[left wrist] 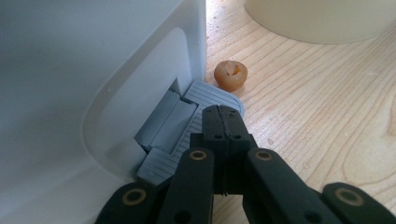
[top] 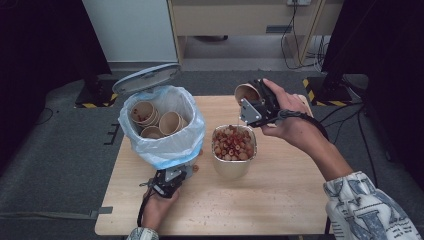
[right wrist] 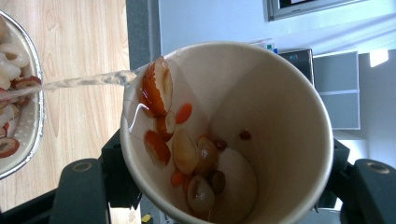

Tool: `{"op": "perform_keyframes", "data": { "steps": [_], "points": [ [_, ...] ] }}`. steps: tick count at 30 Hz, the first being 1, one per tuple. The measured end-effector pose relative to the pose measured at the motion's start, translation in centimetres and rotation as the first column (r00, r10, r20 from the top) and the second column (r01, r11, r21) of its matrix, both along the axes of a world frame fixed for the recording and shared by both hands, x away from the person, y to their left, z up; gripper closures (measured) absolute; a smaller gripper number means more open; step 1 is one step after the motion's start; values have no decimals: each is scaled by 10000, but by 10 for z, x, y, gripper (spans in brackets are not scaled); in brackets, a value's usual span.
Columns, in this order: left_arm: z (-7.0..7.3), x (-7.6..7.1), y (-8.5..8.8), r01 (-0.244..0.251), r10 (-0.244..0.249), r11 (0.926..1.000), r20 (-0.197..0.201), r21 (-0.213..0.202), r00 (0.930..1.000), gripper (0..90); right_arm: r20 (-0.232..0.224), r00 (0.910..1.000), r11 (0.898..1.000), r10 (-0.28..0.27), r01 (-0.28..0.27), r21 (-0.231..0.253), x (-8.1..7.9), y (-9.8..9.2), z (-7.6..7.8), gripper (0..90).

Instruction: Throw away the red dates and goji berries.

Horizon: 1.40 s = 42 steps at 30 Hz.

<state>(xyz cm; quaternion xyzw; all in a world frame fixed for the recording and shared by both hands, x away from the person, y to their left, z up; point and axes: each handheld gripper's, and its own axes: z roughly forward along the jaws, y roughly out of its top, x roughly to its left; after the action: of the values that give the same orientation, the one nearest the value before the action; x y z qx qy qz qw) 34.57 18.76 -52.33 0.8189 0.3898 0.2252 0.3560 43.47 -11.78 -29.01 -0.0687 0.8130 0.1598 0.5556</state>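
A tilted paper cup (top: 246, 92) hangs over a metal bowl (top: 233, 169) heaped with red and pale fruit pieces. My right gripper (top: 256, 96) is shut on the cup. In the right gripper view the paper cup (right wrist: 261, 107) holds wet fruit pieces, and a thin stream of liquid runs from its lip toward the bowl's rim (right wrist: 33, 140). My left gripper (top: 181, 174) sits low at the foot of a white pedal bin (top: 165, 150). Its jaws are shut, with the left gripper (left wrist: 223, 115) tips resting on the grey pedal (left wrist: 170, 128).
The bin's lid (top: 145, 78) stands raised, and its blue liner holds several used paper cups (top: 170, 122). One small round fruit (left wrist: 230, 74) lies on the wooden table (top: 280, 200) beside the pedal. Dark floor surrounds the table.
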Motion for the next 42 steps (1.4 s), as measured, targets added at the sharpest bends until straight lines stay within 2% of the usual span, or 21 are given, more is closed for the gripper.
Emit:
{"op": "perform_keyframes", "data": {
  "steps": [13,20,23,25,28,29,30,37,42],
  "points": [
    [0,0,0,-2,2,10000,-8,-12,10000,899,-25,10000,10000,7,-7,96,-2,-1,2,300],
    [0,0,0,9,-9,10000,-5,-11,10000,899,178,9998,10000,28,-28,-35,-5,-1,7,300],
    [0,0,0,5,-5,10000,-15,-8,10000,899,414,9991,9992,93,-77,-391,-8,3,8,300],
    [0,0,0,1,-1,10000,-11,12,10000,900,607,9981,9967,140,-91,-804,-10,6,7,300],
    [0,0,0,0,0,10000,-14,10,10000,899,1200,9927,9786,157,93,-2054,-10,7,0,300],
    [0,0,0,4,-4,10000,-14,0,10000,899,1358,9906,9711,139,190,-2381,-10,8,-1,300],
    [0,0,0,5,-5,10000,-13,-2,10000,899,1389,9902,9677,150,205,-2512,-10,8,-2,300],
    [0,0,0,12,-12,10000,-23,-14,10000,899,1270,9917,9727,218,83,-2320,-10,11,-4,298],
    [0,0,0,13,-13,10000,-20,-12,10000,899,1277,9915,9726,227,76,-2322,-10,11,-6,297]
  ]
}}
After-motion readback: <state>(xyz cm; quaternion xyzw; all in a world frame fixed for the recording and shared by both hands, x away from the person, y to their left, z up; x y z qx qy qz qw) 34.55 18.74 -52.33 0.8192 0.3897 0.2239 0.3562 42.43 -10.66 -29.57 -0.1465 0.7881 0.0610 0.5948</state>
